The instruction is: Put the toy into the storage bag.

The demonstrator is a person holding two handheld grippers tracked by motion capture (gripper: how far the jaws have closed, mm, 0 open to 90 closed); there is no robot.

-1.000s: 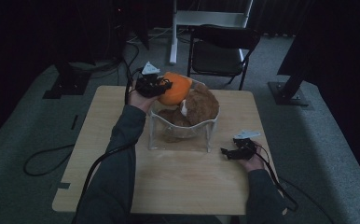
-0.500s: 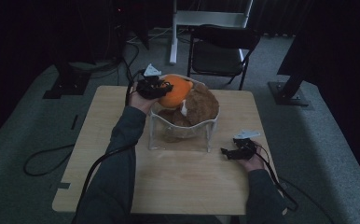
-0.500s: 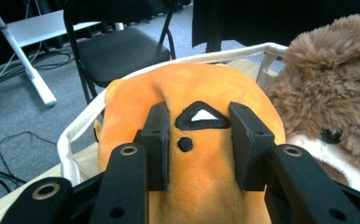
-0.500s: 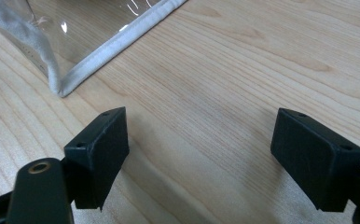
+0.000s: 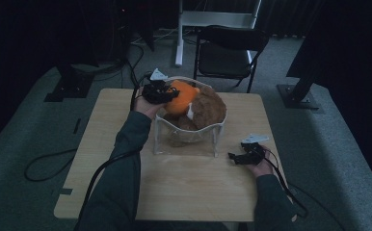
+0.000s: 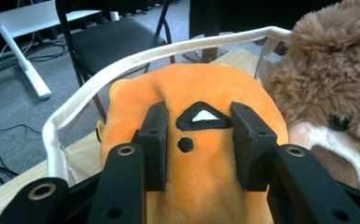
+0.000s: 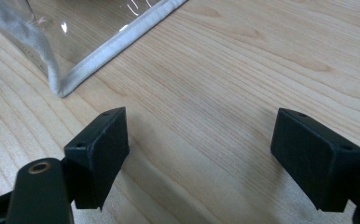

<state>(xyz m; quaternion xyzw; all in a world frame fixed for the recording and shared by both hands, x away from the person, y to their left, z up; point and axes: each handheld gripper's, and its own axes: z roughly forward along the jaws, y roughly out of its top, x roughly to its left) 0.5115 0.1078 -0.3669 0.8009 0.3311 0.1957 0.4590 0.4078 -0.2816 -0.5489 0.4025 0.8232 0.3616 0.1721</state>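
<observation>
A light wooden counter point(image 5: 189, 187) stands on grey carpet point(image 5: 34, 130). Beyond its far edge is a black folding chair point(image 5: 230, 50), and just left of that a white post point(image 5: 179, 33) rises to a pale tabletop point(image 5: 218, 19). A black cable point(image 5: 44, 163) loops over the carpet on the left. A dark stand foot point(image 5: 297, 94) sits at far right, and another point(image 5: 71, 84) at far left.
</observation>
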